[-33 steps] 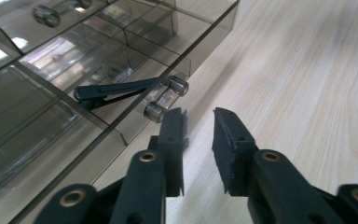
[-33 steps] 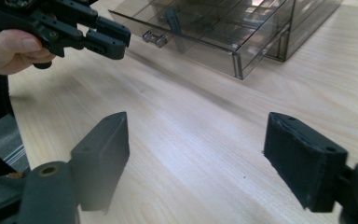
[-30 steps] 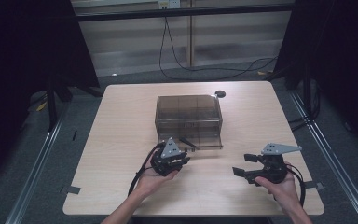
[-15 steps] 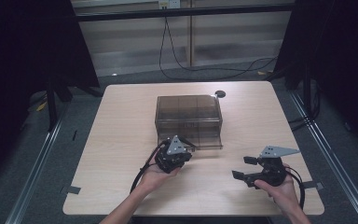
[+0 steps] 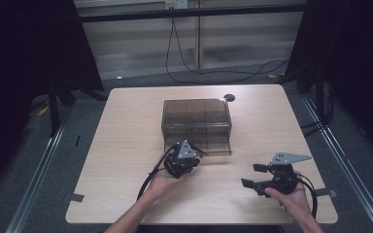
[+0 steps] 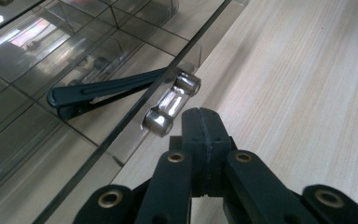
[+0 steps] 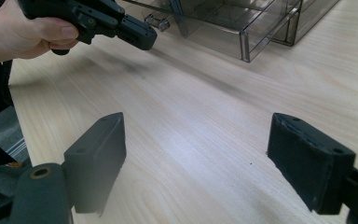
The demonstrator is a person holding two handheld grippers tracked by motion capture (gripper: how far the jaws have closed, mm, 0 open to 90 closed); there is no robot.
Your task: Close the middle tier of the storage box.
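A pale wooden table (image 5: 126,126) with rounded corners stands on a grey carpeted floor (image 5: 141,80). Close to its far edge, right of the middle, lies 1 small black round disc (image 5: 229,97), flat on the wood. 2 grey tape strips stick out at the near edge, 1 by the near left corner (image 5: 76,197) and 1 by the near right corner (image 5: 323,192). Beyond the far edge, black cables (image 5: 209,77) loop over the floor and rise along the pale wall panel towards a white socket (image 5: 174,4). A metal rail runs along the floor past each side edge, left (image 5: 39,179) and right (image 5: 340,160). Dark curtains (image 5: 24,58) hang on both sides.
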